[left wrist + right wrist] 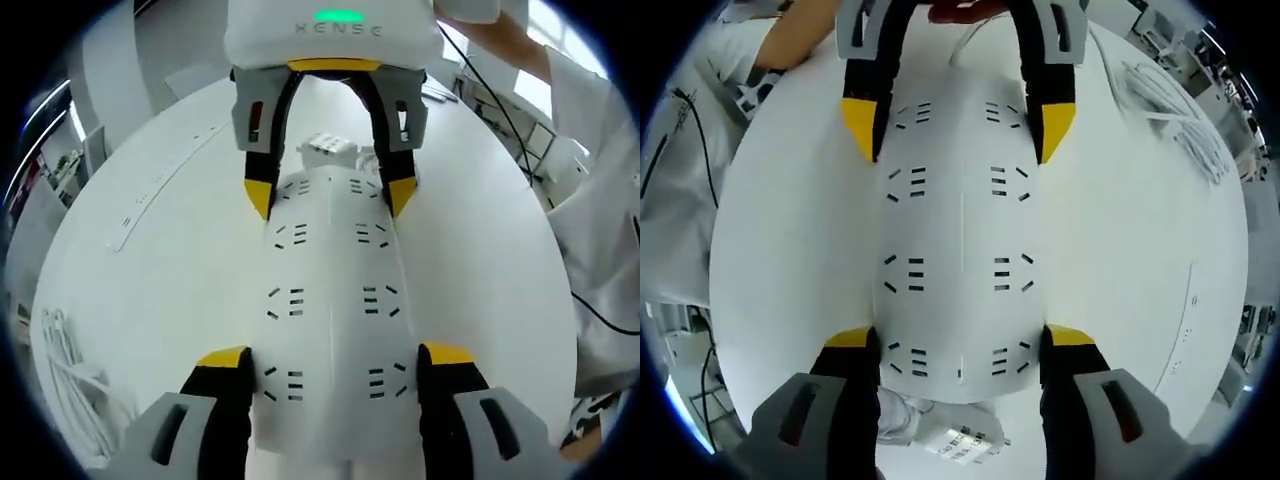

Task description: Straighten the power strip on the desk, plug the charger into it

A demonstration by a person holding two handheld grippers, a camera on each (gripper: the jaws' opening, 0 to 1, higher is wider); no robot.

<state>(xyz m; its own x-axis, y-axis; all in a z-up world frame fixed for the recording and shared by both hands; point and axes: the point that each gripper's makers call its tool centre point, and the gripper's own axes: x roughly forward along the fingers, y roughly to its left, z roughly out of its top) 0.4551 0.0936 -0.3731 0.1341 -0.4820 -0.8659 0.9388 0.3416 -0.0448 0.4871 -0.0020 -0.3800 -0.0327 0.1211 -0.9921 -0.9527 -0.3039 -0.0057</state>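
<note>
Straightening power strip (330, 300) at frame centre on white bench (160, 280): left gripper (332, 372) and right gripper (958, 352) bracketing opposite ends, jaws spread wide against strip sides, apparently pinching. Charger (328, 148) just beyond far end. Next: square strip, release, fetch charger.

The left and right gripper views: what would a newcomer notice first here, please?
The wide white power strip lies flat on the white desk, bracketed at opposite ends by the left gripper and the right gripper, each with jaws astride its sides. A white charger lies just past one end, at the right gripper's end.
</note>
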